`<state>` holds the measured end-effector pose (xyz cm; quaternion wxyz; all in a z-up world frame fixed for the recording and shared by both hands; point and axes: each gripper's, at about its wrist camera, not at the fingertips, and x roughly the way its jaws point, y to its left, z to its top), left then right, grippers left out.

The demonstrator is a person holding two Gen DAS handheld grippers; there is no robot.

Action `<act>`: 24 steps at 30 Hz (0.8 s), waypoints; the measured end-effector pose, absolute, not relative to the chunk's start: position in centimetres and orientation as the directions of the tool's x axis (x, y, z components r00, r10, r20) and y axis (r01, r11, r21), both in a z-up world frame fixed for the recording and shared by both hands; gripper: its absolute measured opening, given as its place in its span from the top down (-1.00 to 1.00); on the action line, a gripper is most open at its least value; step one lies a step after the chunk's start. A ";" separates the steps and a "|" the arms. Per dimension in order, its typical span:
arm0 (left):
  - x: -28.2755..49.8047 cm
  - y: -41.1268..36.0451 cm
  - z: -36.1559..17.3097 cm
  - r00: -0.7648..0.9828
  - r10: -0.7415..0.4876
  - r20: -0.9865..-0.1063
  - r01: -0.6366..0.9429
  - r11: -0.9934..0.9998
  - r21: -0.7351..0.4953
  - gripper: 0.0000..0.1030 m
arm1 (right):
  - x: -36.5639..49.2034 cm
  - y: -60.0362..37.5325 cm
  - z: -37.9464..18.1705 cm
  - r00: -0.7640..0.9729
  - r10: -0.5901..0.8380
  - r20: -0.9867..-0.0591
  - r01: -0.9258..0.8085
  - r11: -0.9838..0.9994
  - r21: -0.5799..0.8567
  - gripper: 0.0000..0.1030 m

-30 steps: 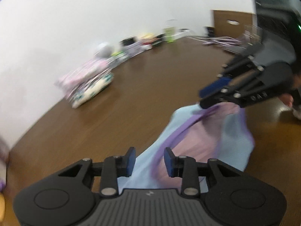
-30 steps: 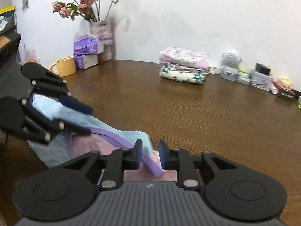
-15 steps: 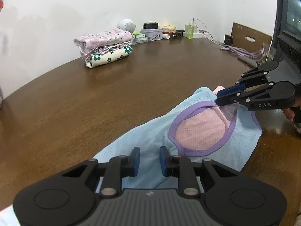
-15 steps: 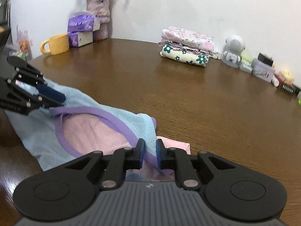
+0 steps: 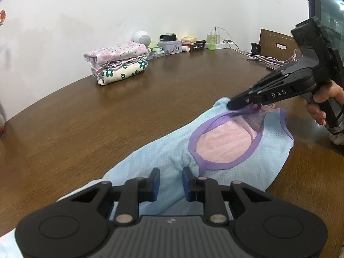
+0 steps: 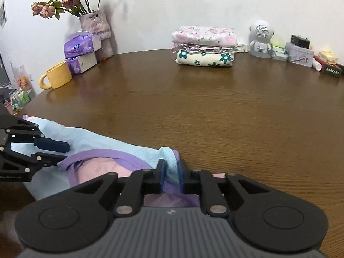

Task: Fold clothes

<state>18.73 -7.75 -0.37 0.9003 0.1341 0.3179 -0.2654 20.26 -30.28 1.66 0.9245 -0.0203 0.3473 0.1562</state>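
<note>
A light blue garment [image 5: 150, 157] with purple trim and a pink inner side lies spread on the brown table [image 6: 215, 111]. My left gripper [image 5: 171, 180] sits low over one end of the blue cloth, a narrow gap between its blue pads, which do not press the cloth. In the right wrist view the left gripper [image 6: 62, 152] shows at the left by the purple neckline. My right gripper [image 6: 172, 175] is shut on a bunched fold of the garment [image 6: 103, 142] at its edge. In the left wrist view the right gripper [image 5: 232, 105] pinches the trim, a hand [image 5: 322, 101] behind it.
A stack of folded clothes [image 6: 204, 47] stands at the back by the wall. A yellow mug [image 6: 57, 78], tissue packs [image 6: 81, 45] and a vase of flowers [image 6: 94, 21] are at the back left. A white speaker [image 6: 260, 38], tins and cables [image 5: 268, 60] line the back right.
The garment has come down and lies flatter on the table. My right jaws have closed onto its edge. My left gripper has sunk toward the cloth and its jaws have narrowed.
</note>
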 end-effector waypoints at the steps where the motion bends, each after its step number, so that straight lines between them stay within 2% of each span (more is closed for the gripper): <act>1: 18.7 -7.7 -0.4 0.658 -0.394 -0.642 0.563 0.823 0.073 0.61 | 19.9 -29.9 1.8 0.725 0.253 -0.641 -0.306 0.951 0.030 0.89; 5: 18.6 -7.6 -0.5 0.663 -0.398 -0.634 0.564 0.822 0.074 0.61 | 18.2 -26.8 1.6 0.758 0.173 -0.628 -0.374 0.905 -0.202 0.91; 7: 18.5 -7.5 -0.6 0.664 -0.400 -0.632 0.565 0.822 0.074 0.61 | 17.7 -25.8 1.3 0.749 0.170 -0.640 -0.408 0.880 -0.244 0.90; 9: 18.4 -7.5 -0.6 0.664 -0.403 -0.630 0.567 0.821 0.072 0.61 | 17.4 -25.7 1.4 0.751 0.177 -0.636 -0.414 0.877 -0.244 0.79; 11: 18.3 -7.4 -0.7 0.663 -0.406 -0.628 0.569 0.820 0.070 0.61 | 17.8 -27.5 2.5 0.738 0.232 -0.633 -0.386 0.916 -0.114 0.61; 14: 18.4 -7.4 -0.7 0.662 -0.409 -0.628 0.569 0.820 0.067 0.61 | 18.7 -31.0 3.8 0.733 0.286 -0.618 -0.303 0.950 0.081 0.60; 19: 18.6 -7.4 -0.5 0.657 -0.408 -0.634 0.555 0.831 0.040 0.61 | 20.7 -33.3 2.8 0.695 0.279 -0.662 -0.238 0.959 0.155 0.65; 24: 20.0 -8.4 2.4 0.664 -0.474 -0.579 0.525 0.846 -0.090 0.61 | 20.7 -31.7 2.3 0.660 0.299 -0.689 -0.296 0.947 0.127 0.65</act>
